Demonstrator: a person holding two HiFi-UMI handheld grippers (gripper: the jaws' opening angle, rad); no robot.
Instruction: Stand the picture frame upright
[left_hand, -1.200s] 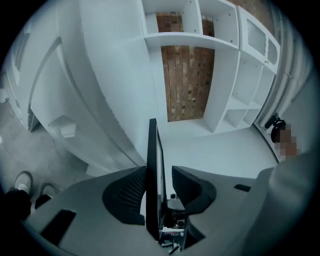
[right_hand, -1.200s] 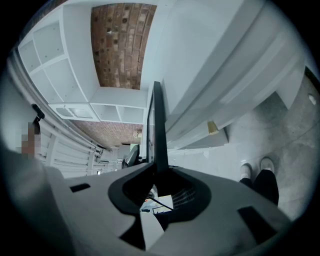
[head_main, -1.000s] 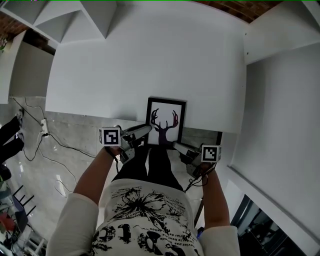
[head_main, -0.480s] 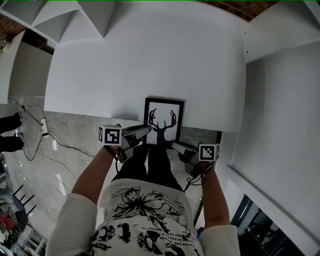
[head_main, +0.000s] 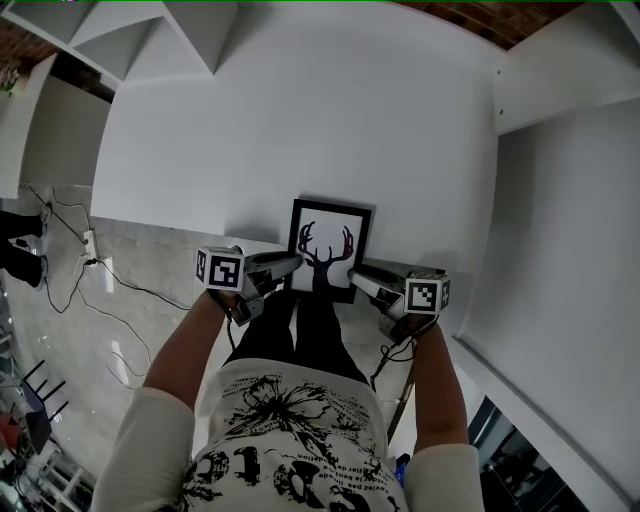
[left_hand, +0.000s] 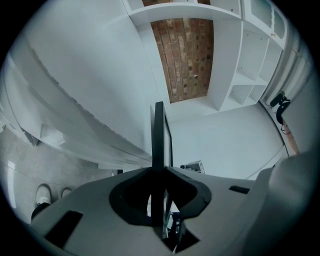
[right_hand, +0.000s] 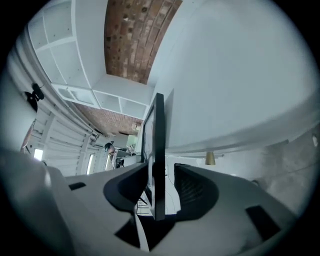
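at the near edge of the white surface (head_main: 300, 120) the picture frame (head_main: 330, 248) stands on end, print facing me; my left gripper (head_main: 295, 261) has just closed its fingers on the frame's left edge; my right gripper (head_main: 353, 273) has just spread its fingers, the right edge loose between them

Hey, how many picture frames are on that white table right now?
1. The black-rimmed picture frame with a deer-antler print is at the near edge of the white table, just ahead of the person. No other frame shows in any view.
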